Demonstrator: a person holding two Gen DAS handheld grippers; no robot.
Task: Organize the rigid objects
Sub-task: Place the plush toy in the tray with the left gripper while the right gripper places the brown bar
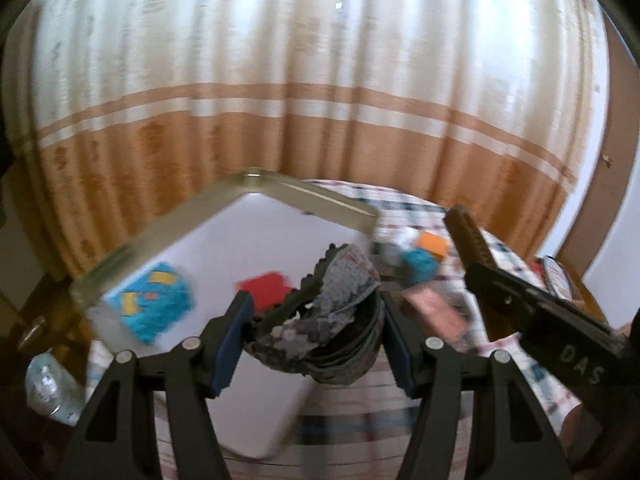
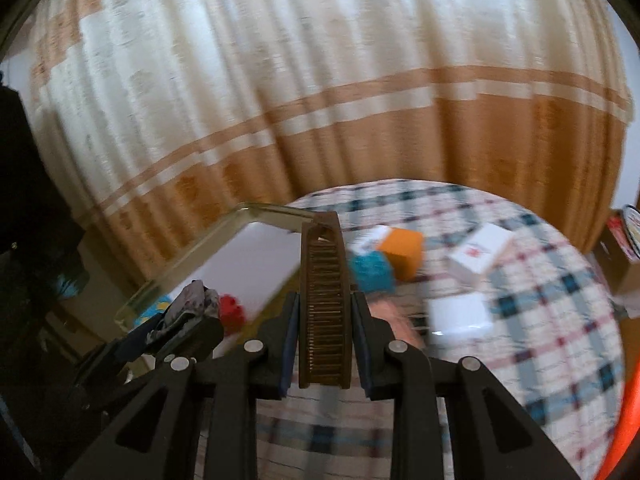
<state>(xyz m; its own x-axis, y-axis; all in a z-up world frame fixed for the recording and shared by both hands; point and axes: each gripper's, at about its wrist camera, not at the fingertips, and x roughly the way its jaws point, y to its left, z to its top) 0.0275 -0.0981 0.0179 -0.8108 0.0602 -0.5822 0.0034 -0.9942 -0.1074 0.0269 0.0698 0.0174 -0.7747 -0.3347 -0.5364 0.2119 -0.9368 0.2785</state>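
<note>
Comb (image 2: 325, 304), brown, clamped upright between right gripper (image 2: 325, 330) pads, above checked cloth (image 2: 540, 300). Left gripper (image 1: 314, 332) grasps grey patterned hair clip (image 1: 332, 312) over white tray (image 1: 256, 256). Boxes (image 2: 404, 256) lie beyond on cloth.

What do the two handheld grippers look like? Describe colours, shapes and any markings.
Both the left gripper and the right gripper are matte black, with angular arms with triangular cut-outs and silver round pivot bolts. Their fingers carry flat blue pads. White letters "DAS" mark the right gripper's side.
</note>
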